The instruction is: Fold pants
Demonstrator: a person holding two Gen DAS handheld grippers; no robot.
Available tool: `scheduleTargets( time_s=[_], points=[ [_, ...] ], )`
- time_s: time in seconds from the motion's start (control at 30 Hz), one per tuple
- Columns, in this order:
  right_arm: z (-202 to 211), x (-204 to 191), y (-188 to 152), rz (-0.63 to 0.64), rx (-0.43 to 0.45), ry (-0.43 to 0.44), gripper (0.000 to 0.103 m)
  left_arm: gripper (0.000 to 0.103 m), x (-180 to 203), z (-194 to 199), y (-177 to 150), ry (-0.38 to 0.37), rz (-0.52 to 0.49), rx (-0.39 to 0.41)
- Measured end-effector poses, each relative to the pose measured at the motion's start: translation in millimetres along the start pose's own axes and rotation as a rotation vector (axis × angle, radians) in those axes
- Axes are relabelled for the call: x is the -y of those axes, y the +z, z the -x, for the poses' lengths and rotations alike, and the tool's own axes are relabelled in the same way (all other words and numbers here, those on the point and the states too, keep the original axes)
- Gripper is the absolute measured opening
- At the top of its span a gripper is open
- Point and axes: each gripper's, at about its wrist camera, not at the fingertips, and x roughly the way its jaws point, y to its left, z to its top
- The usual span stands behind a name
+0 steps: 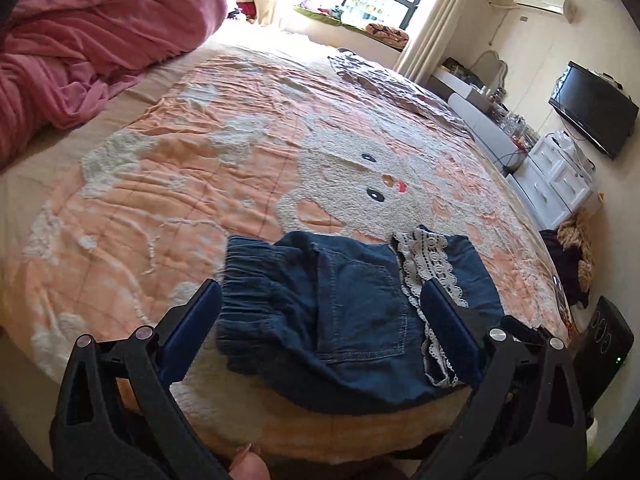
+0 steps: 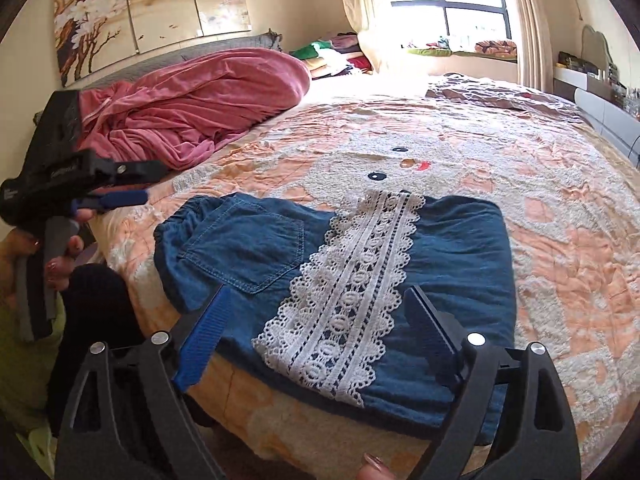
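A: Item one, the task piece?

B: Dark blue denim pants with a white lace strip down the leg, lying near the front edge of the bed, already folded into a compact squarish bundle. Elastic waistband and patch pocket to the left, lace band running front to back across the middle.

A: Grippers?

B: Left gripper: blue-padded fingers spread wide, hovering over the bundle, clamped on nothing. In the right view it shows off to the left of the pants with its fingers hard to read. Right gripper: fingers likewise apart, poised above the near edge of the bundle, empty.

A: Step in hand?

B: By my reading, late. The fold looks made; what remains is a final halving or a tidy-up. A further fold would call for pinching the waistband end and carrying it across to the far right edge, keeping the lace flat.

A: Surroundings?

B: Peach quilted bedspread with a white fleecy bear face; crumpled pink blanket well apart, at the head. Black television and white drawer unit beside the bed.

A: Obstructions?

B: None near. The bundle's closeness to the bed edge is the one risk I would note.
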Motion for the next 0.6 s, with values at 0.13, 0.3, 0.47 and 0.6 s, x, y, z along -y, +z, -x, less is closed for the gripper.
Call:
scheduleTargets(
  time_s=[0.13,0.3,0.47,0.6],
  points=[
    [0.1,-6.5,12.3,0.036,0.010,-0.014,0.090,0.093,-13.8,9.5,-8.2,0.029,0.023,-0.006],
    [-3.6,-10.8,33.0,0.022,0.002,0.033,0.092,0.093,-17.9,8.6,-20.2,0.037,0.022,-0.039],
    [-18.1,-20.4,59.8,0.056,-0.046,0.095,0.095,0.093,-19.7,-0.9,-31.2,0.019,0.047,-0.071],
    [-34.9,-25.5,79.2,0.086,-0.076,0.114,0.095,0.093,-24.8,-11.4,-40.5,0.019,0.084,-0.100]
  ],
)
